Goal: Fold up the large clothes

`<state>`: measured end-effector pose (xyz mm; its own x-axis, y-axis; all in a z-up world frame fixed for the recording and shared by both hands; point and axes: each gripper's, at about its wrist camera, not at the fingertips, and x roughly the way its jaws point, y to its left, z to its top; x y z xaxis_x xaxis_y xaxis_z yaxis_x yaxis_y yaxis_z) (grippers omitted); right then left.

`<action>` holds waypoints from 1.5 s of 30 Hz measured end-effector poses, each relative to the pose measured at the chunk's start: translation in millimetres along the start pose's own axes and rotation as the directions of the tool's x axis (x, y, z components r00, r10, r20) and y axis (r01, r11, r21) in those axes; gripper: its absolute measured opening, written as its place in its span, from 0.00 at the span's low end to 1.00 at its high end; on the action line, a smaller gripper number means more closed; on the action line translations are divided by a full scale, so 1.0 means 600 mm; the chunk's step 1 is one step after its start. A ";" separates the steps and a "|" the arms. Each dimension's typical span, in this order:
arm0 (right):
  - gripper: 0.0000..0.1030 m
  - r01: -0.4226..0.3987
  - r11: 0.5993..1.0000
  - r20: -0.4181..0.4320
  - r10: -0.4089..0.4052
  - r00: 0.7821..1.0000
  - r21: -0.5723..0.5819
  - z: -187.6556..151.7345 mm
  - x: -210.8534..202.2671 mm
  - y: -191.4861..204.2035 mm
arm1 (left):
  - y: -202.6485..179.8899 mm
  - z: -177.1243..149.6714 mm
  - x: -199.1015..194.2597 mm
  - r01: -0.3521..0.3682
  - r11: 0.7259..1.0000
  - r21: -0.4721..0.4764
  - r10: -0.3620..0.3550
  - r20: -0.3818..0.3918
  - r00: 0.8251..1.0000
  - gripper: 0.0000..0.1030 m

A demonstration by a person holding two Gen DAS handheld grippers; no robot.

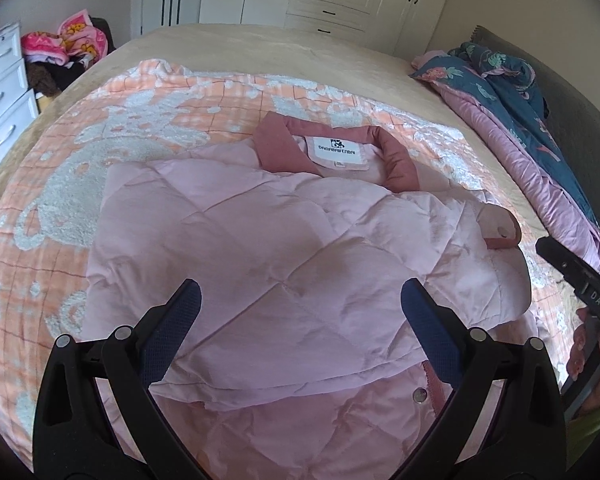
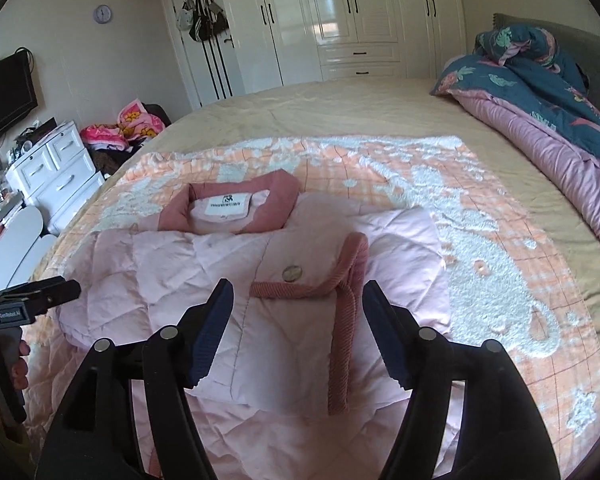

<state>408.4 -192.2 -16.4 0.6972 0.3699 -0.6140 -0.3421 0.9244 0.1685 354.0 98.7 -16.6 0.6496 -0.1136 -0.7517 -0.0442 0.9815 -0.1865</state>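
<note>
A pale pink quilted jacket (image 1: 260,240) (image 2: 160,268) lies on the bed with its sleeves folded in over its body. Its darker pink collar (image 1: 278,146) with a white label faces away from me. My left gripper (image 1: 300,300) hovers open over the jacket's middle with nothing between its fingers. My right gripper (image 2: 298,296) is open over the folded sleeve, whose ribbed cuff (image 2: 339,292) with a snap button lies below the gap, and the pads do not press on it. Each gripper shows at the edge of the other's view: the right (image 1: 571,276), the left (image 2: 40,300).
An orange and white fleece blanket (image 1: 100,152) (image 2: 479,240) lies under the jacket on the beige bed (image 2: 359,108). A rolled blue and pink duvet (image 1: 519,120) (image 2: 547,100) fills the headboard side. White drawers (image 2: 56,168) and a clothes pile (image 1: 60,44) stand beyond the far edge.
</note>
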 end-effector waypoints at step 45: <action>0.90 -0.086 0.996 -0.230 0.083 0.970 -0.003 -0.043 0.116 0.081 | 0.014 -0.032 0.054 -0.026 0.999 -0.019 0.024 -0.121 0.992 0.92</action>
<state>424.0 -124.2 -71.1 0.5032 0.4142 -0.7584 -0.4026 0.8889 0.2184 360.1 100.4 -54.8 0.5516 -0.1082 -0.8270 -0.0755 0.9810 -0.1787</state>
